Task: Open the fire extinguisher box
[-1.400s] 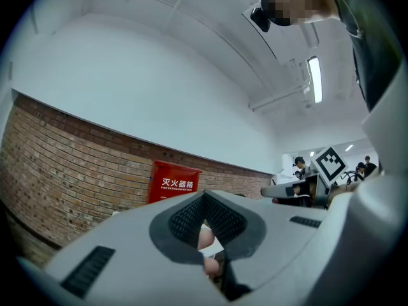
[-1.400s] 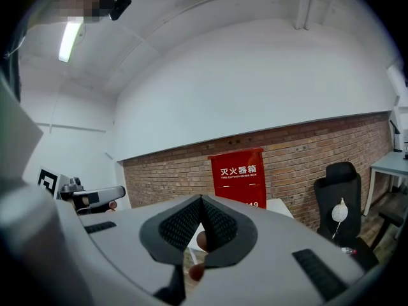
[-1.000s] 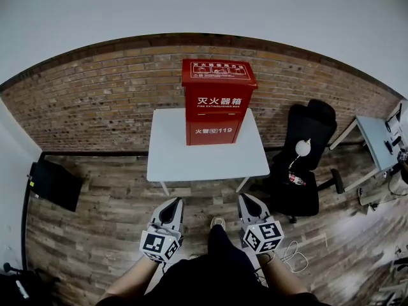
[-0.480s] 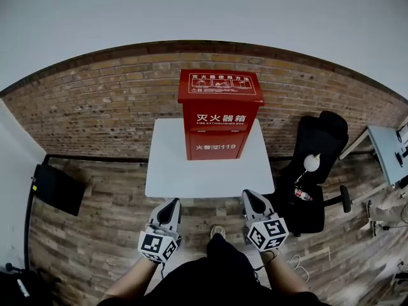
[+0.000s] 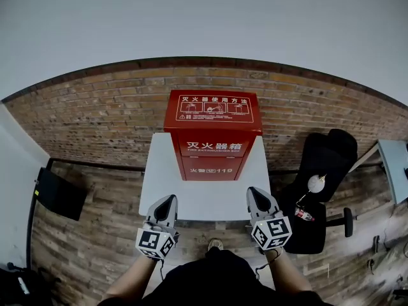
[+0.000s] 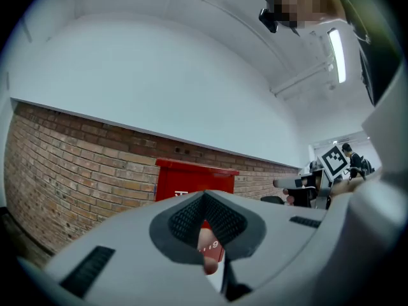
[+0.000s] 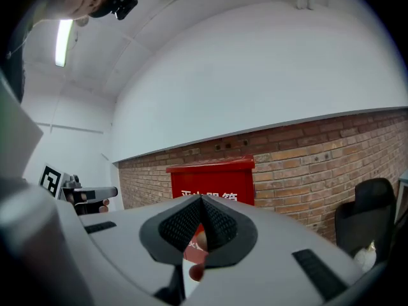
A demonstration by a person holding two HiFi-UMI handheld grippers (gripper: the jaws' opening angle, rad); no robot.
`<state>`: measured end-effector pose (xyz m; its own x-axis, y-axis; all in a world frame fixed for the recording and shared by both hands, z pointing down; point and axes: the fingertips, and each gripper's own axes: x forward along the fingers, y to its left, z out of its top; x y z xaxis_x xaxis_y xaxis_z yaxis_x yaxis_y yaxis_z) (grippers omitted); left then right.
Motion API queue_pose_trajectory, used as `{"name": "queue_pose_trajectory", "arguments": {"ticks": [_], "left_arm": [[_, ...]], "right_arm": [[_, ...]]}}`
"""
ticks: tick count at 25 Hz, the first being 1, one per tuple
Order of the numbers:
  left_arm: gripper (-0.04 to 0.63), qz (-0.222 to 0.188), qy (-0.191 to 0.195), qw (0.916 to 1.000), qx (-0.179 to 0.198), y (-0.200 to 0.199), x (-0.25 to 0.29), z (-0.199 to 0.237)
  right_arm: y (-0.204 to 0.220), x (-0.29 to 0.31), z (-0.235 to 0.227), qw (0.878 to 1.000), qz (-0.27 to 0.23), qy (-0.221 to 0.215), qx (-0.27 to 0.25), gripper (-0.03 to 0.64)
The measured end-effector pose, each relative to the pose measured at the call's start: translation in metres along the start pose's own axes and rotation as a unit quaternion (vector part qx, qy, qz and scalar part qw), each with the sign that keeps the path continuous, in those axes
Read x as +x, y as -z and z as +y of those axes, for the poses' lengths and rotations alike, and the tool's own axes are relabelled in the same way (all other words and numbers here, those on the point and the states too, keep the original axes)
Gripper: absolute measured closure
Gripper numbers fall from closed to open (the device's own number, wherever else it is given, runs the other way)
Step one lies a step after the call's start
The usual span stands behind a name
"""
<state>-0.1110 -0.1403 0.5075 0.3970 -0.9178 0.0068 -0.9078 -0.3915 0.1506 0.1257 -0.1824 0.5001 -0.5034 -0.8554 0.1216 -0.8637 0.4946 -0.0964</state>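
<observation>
Your left tool has its jaws pressed together with nothing between them. Your right tool is the same, closed on nothing. You hold them side by side, well apart from each other and pointing about level towards the wall. In the head view their tips show over the near edge of the white table, the left one by the near left corner and the right one by the near right corner.

The red fire extinguisher box stands upright on the far middle part of that table, its back towards the brick wall. Its lid is down, with a white-printed instruction label on top, and white characters run across its front. Neither tool touches the box; bare table top lies between it and both tips. Each gripper view shows the box straight ahead beyond the closed jaws.

To your right a black office chair stands on the wooden floor, just beside the table. To your left a flat black panel lies on the floor near the wall.
</observation>
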Motion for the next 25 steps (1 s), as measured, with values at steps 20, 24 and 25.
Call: {"name": "queue_pose_trajectory", "arguments": {"ticks": [20, 24, 25], "left_arm": [[0.465, 0.019, -0.029, 0.9993, 0.017, -0.038, 0.127, 0.099], [0.347, 0.029, 0.003, 0.9994, 0.015, -0.043, 0.155, 0.116], [0.333, 0.030, 0.006, 0.9994, 0.015, -0.045, 0.160, 0.121]], "right_arm": [[-0.036, 0.107, -0.105, 0.999, -0.003, -0.034, 0.026, 0.586], [-0.039, 0.120, -0.111, 0.999, 0.005, -0.035, 0.009, 0.475], [-0.041, 0.124, -0.114, 0.999, 0.005, -0.036, 0.006, 0.463]]}}
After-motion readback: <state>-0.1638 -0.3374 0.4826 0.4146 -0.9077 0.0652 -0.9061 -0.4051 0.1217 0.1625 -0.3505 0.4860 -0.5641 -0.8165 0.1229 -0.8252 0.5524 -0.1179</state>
